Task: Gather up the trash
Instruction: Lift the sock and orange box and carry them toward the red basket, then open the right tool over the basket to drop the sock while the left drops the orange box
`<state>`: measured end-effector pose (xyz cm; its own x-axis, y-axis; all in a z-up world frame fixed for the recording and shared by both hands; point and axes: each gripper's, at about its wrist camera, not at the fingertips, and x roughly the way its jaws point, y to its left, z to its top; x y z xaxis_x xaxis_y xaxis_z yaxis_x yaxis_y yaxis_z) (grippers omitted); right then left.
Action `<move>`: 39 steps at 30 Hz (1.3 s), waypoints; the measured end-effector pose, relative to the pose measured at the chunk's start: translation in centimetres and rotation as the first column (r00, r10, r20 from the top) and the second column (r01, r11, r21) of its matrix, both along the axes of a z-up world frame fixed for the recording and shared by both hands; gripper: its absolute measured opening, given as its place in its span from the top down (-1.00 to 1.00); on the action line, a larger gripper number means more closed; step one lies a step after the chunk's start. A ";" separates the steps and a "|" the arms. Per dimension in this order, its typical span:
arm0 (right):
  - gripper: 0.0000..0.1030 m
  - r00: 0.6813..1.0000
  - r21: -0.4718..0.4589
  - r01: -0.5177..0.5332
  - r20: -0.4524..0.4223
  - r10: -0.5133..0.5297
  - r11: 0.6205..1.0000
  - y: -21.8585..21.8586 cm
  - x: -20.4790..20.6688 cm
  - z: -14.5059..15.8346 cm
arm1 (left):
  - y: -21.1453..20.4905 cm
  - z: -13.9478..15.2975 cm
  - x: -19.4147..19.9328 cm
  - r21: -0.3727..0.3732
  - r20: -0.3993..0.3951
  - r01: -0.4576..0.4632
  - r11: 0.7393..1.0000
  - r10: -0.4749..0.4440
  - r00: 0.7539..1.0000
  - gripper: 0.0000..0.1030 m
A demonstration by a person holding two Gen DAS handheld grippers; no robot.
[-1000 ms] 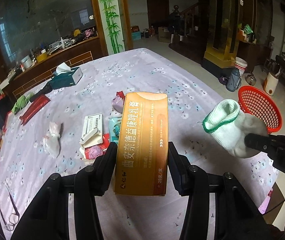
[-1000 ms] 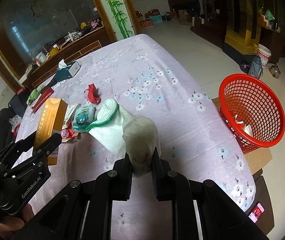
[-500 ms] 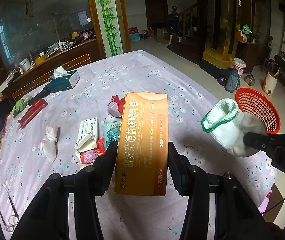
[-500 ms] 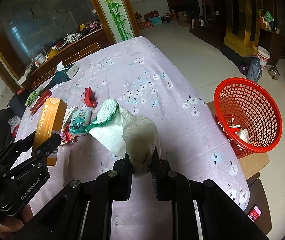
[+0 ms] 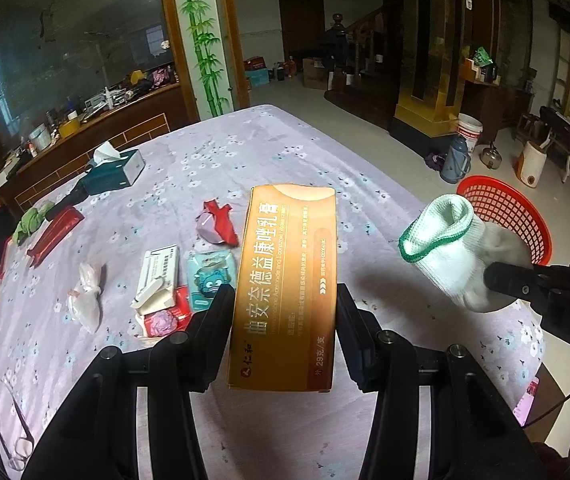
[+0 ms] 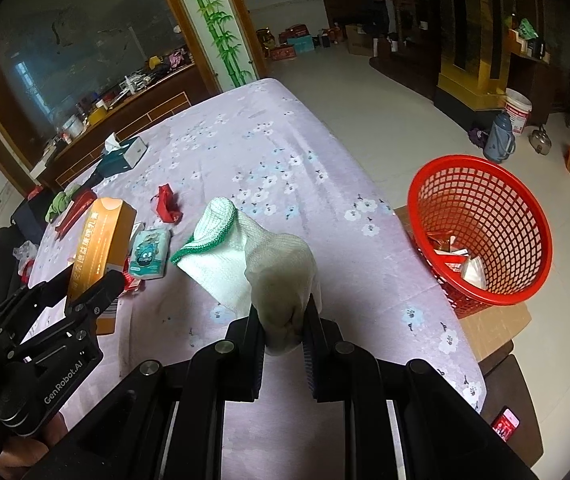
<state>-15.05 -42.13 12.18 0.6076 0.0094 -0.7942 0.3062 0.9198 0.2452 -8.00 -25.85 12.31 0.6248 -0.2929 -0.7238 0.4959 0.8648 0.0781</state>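
My left gripper (image 5: 283, 308) is shut on a long orange box (image 5: 287, 280) with printed characters, held above the lilac flowered tablecloth (image 5: 213, 160). The same orange box (image 6: 103, 244) shows at the left of the right wrist view. A white sock with a green cuff (image 6: 261, 260) is clamped in my right gripper (image 6: 283, 320), also above the table. That sock (image 5: 451, 252) appears right of the box in the left wrist view. A red mesh basket (image 6: 481, 232) holding a few scraps stands on a cardboard box off the table's right edge.
On the cloth lie a red wrapper (image 5: 217, 224), a teal wipes pack (image 5: 207, 276), a white box (image 5: 157, 280), a crumpled plastic bag (image 5: 85, 300), a long red packet (image 5: 55, 232) and a tissue box (image 5: 115, 168). Scissors (image 5: 17, 428) rest near the front left.
Both grippers, still holding their items, have lifted and drawn back a little from the table; the basket and the litter look slightly farther away.
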 end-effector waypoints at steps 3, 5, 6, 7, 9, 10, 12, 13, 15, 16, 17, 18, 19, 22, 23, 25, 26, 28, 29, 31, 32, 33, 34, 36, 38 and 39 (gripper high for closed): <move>0.66 1.000 0.006 0.024 -0.002 -0.024 1.000 -0.9 -0.4 -0.1 | -0.6 -0.1 -0.1 -0.001 -0.007 0.017 1.000 -0.017 1.000 0.07; 0.66 0.999 0.011 0.041 -0.004 -0.041 0.999 -1.6 -0.7 -0.1 | -1.2 -0.2 -0.2 -0.003 -0.013 0.035 0.999 -0.035 0.999 0.07; 0.66 0.999 0.012 0.051 -0.004 -0.051 0.999 -2.0 -1.0 -0.2 | -1.5 -0.2 -0.2 -0.007 -0.014 0.043 0.999 -0.043 0.999 0.07; 0.66 0.998 0.013 0.063 -0.004 -0.063 0.998 -2.4 -1.1 -0.2 | -1.7 -0.2 -0.3 -0.011 -0.015 0.052 0.999 -0.052 0.999 0.07; 0.66 0.996 0.022 0.090 -0.005 -0.090 0.996 -3.6 -1.7 -0.2 | -2.5 -0.2 -0.5 -0.014 -0.016 0.075 0.997 -0.075 0.997 0.07; 0.66 0.995 0.023 0.103 -0.005 -0.103 0.994 -4.1 -1.9 -0.2 | -3.0 -0.2 -0.6 -0.016 -0.018 0.086 0.996 -0.087 0.996 0.07; 0.66 0.992 0.028 0.127 -0.005 -0.127 0.992 -5.2 -2.4 -0.3 | -4.1 -0.2 -0.8 -0.022 -0.025 0.117 0.993 -0.117 0.993 0.07; 0.66 0.990 0.035 0.144 -0.004 -0.144 0.989 -6.0 -2.7 -0.2 | -4.6 -0.2 -0.9 -0.023 -0.026 0.129 0.991 -0.129 0.991 0.07; 0.66 0.984 0.040 0.176 0.002 -0.176 0.984 -7.5 -3.3 0.0 | -5.8 0.1 -1.1 -0.027 -0.026 0.159 0.987 -0.159 0.987 0.06; 0.66 0.982 0.042 0.189 0.003 -0.189 0.981 -8.1 -3.4 0.0 | -6.5 0.2 -1.1 -0.035 -0.032 0.175 0.984 -0.176 0.984 0.06; 0.66 0.977 0.051 0.212 0.005 -0.213 0.976 -9.2 -3.8 0.1 | -7.2 0.3 -1.1 -0.042 -0.038 0.191 0.981 -0.193 0.980 0.06; 0.66 0.973 0.059 0.229 0.006 -0.230 0.972 -10.0 -4.1 0.2 | -7.9 0.5 -1.3 -0.046 -0.042 0.206 0.978 -0.208 0.977 0.06; 0.66 0.969 0.064 0.246 0.007 -0.247 0.967 -10.9 -4.3 0.2 | -8.7 0.6 -1.3 -0.052 -0.048 0.226 0.973 -0.229 0.972 0.06; 0.65 0.952 0.071 0.304 0.011 -0.306 0.950 -13.9 -5.2 0.5 | -11.1 1.0 -1.5 -0.066 -0.053 0.275 0.959 -0.278 0.959 0.06; 0.64 0.948 0.075 0.317 0.012 -0.319 0.945 -14.7 -5.4 0.6 | -12.4 1.1 -1.5 -0.081 -0.069 0.300 0.951 -0.305 0.950 0.06; 0.64 0.936 0.093 0.349 0.006 -0.351 0.932 -16.8 -5.8 0.5 | -14.2 1.1 -1.4 -0.095 -0.091 0.321 0.942 -0.329 0.940 0.06; 0.64 0.933 0.100 0.357 0.004 -0.359 0.929 -17.3 -5.9 0.5 | -15.4 1.2 -1.4 -0.107 -0.104 0.340 0.934 -0.351 0.931 0.06; 0.64 0.922 0.118 0.384 -0.001 -0.387 0.916 -19.2 -6.1 0.4 | -17.5 1.1 -1.6 -0.118 -0.116 0.366 0.923 -0.379 0.918 0.06; 0.64 0.918 0.124 0.395 -0.003 -0.397 0.910 -20.0 -6.2 0.4 | -18.4 1.0 -1.6 -0.118 -0.122 0.376 0.919 -0.389 0.913 0.06; 0.64 0.911 0.141 0.410 -0.005 -0.413 0.901 -21.3 -6.3 0.2 | -20.5 0.7 -1.5 -0.129 -0.144 0.395 0.910 -0.411 0.900 0.06; 0.63 0.908 0.149 0.415 -0.007 -0.419 0.897 -21.9 -6.3 0.2 | -21.5 0.4 -1.4 -0.125 -0.150 0.398 0.909 -0.414 0.898 0.06; 0.63 0.906 0.155 0.419 -0.009 -0.423 0.895 -22.4 -6.4 0.1 | -22.3 0.2 -1.2 -0.123 -0.154 0.399 0.909 -0.415 0.897 0.06; 0.63 0.903 0.163 0.425 -0.011 -0.429 0.890 -23.0 -6.4 0.1 | -23.2 0.0 -1.1 -0.122 -0.158 0.403 0.907 -0.419 0.894 0.06; 0.62 0.900 0.176 0.432 -0.013 -0.436 0.885 -24.2 -6.2 -0.1 | -24.7 -0.5 -0.7 -0.119 -0.163 0.406 0.906 -0.421 0.892 0.06; 0.60 0.897 0.179 0.436 -0.012 -0.441 0.882 -25.1 -6.0 -0.2 | -26.0 -0.8 -0.4 -0.123 -0.166 0.410 0.904 -0.426 0.889 0.03; 0.60 0.896 0.181 0.438 -0.012 -0.443 0.881 -25.4 -5.8 -0.3 | -26.6 -1.0 -0.2 -0.121 -0.171 0.406 0.906 -0.422 0.890 -0.06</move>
<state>-20.89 -67.56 11.86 0.6044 -0.1280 -0.7863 0.6600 0.6333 0.4042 -8.21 -52.44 11.32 0.2880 -0.5566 -0.7792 0.8086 0.5773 -0.1135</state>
